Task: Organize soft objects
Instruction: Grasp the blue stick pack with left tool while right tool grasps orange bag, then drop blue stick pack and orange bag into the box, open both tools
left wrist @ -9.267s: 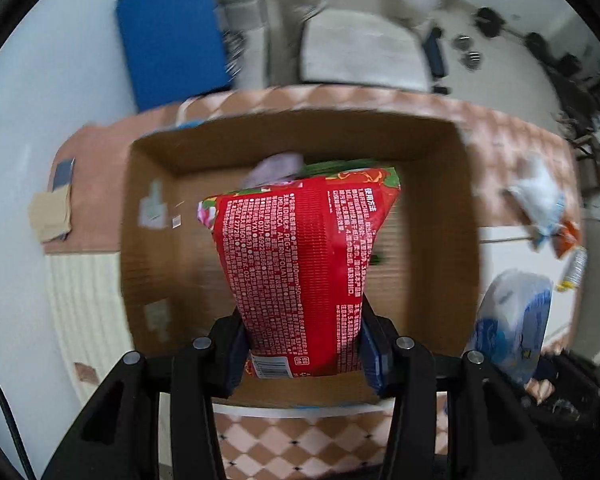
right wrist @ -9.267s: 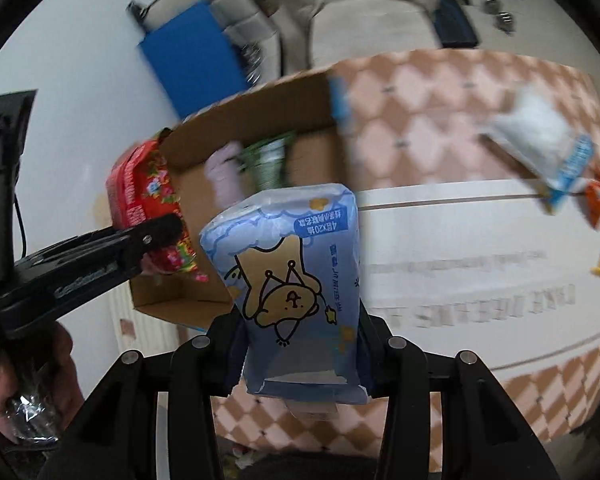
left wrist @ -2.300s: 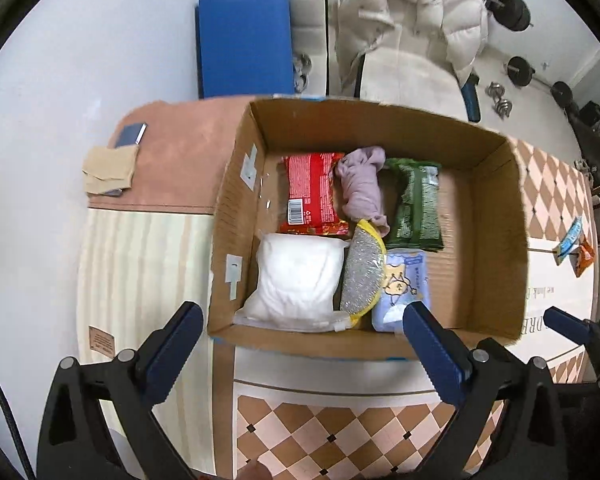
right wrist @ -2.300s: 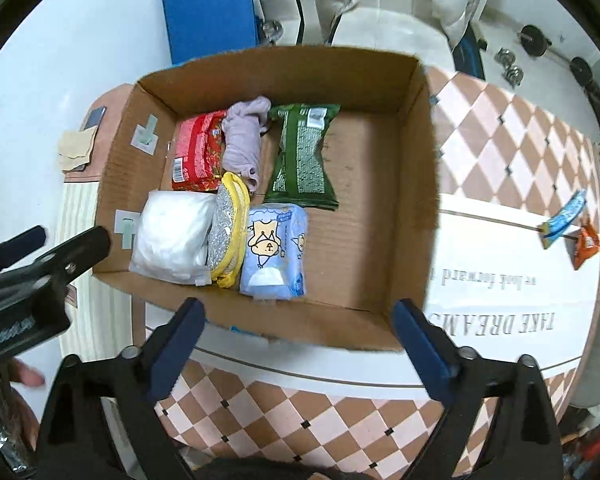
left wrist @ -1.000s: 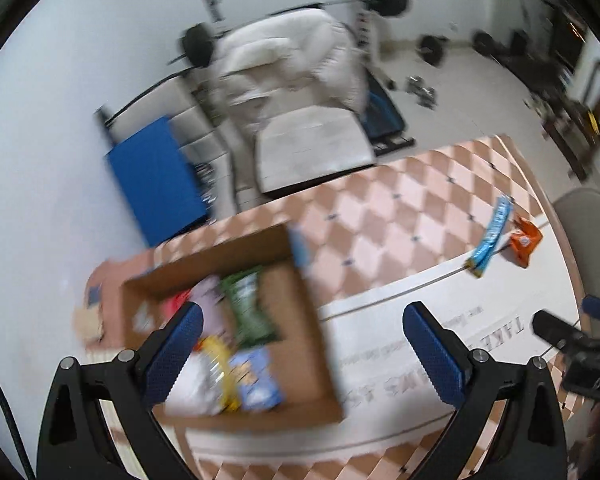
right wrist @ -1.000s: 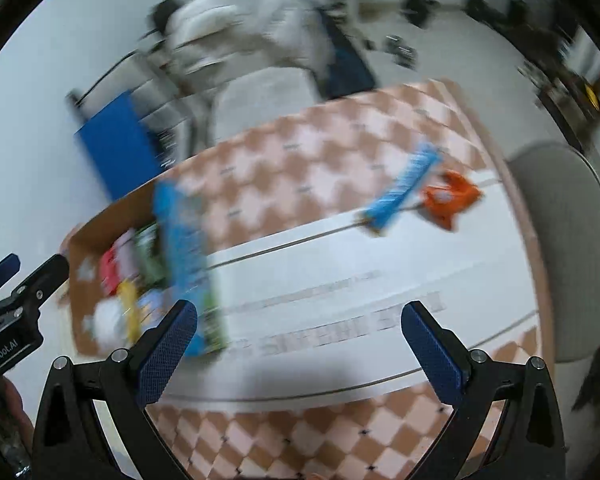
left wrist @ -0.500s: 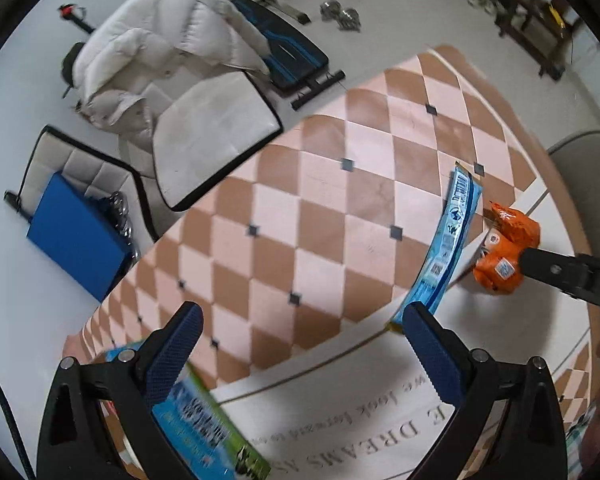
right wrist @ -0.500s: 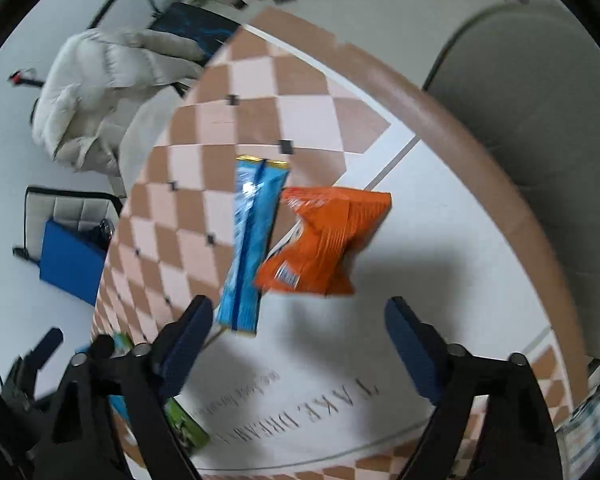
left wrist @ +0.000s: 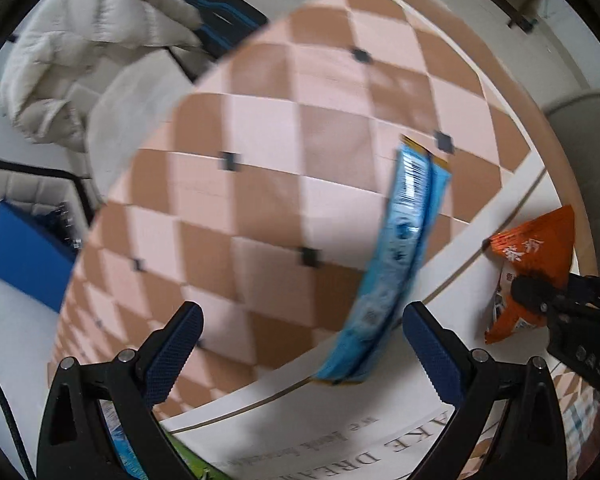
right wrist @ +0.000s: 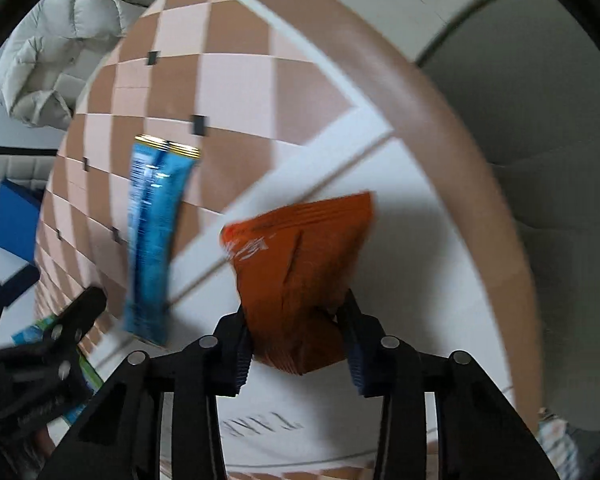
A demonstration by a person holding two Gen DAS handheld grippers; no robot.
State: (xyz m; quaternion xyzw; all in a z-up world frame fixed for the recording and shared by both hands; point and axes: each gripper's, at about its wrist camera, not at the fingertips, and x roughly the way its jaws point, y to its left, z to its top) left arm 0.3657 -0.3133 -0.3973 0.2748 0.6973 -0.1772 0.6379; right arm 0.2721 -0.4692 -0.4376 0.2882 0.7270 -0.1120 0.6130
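Right tongs [right wrist: 298,344] closing, orange snack bag [right wrist: 300,264] pinched between the pads; left tongs [left wrist: 300,340] wide open, blue packet [left wrist: 392,264] between them, untouched.

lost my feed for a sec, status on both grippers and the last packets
Right gripper closing on the orange packet, pads already squeezing it. Left gripper open over the blue packet, not gripping. Nothing in the way.

Orange snack packet [right wrist: 300,272] lies just beside long blue packet [left wrist: 396,256] on tablecloth.
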